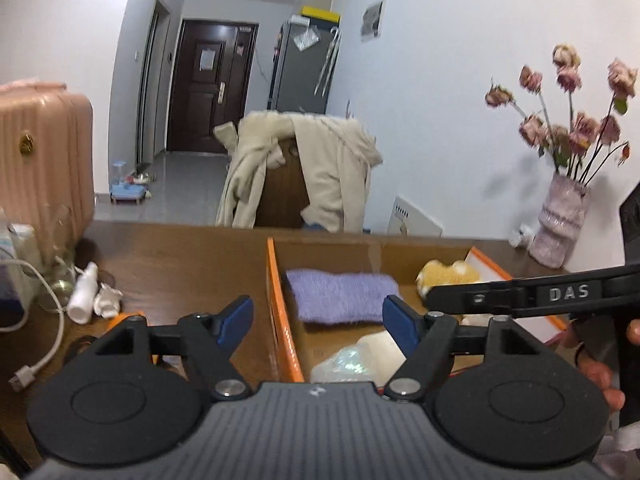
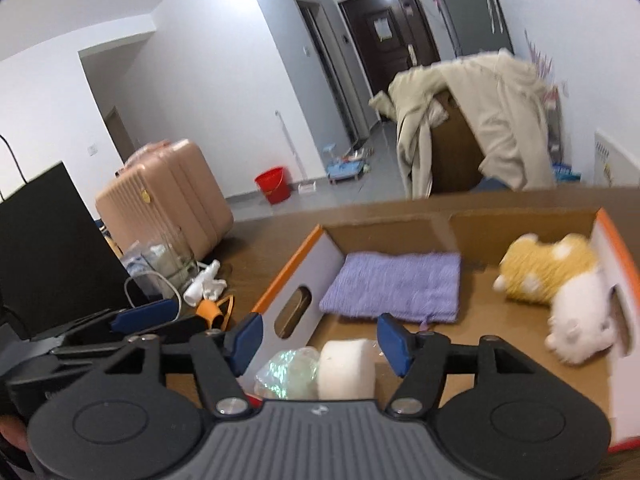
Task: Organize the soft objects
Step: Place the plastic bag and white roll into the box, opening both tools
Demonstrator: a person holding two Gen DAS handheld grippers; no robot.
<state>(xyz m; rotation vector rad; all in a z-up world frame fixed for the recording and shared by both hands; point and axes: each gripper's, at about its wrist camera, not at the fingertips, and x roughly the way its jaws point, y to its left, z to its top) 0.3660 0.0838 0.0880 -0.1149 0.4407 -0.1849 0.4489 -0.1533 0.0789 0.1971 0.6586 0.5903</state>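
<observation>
Purple towel (image 2: 394,286) lies flat in the cardboard box (image 2: 384,226), long axis along the far wall; bare floor beside it. We find both claws (image 1: 318,322) (image 2: 320,342) apart, empty.

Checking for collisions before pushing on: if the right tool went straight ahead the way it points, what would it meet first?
Probably the purple towel lying flat in the box. The right tool is open and empty, with the white roll just below its line; depth is hard to judge.

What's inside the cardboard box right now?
Inside the cardboard box: purple towel, yellow-and-white plush, white roll, iridescent wrapper. The gripper body hides the near floor.
</observation>
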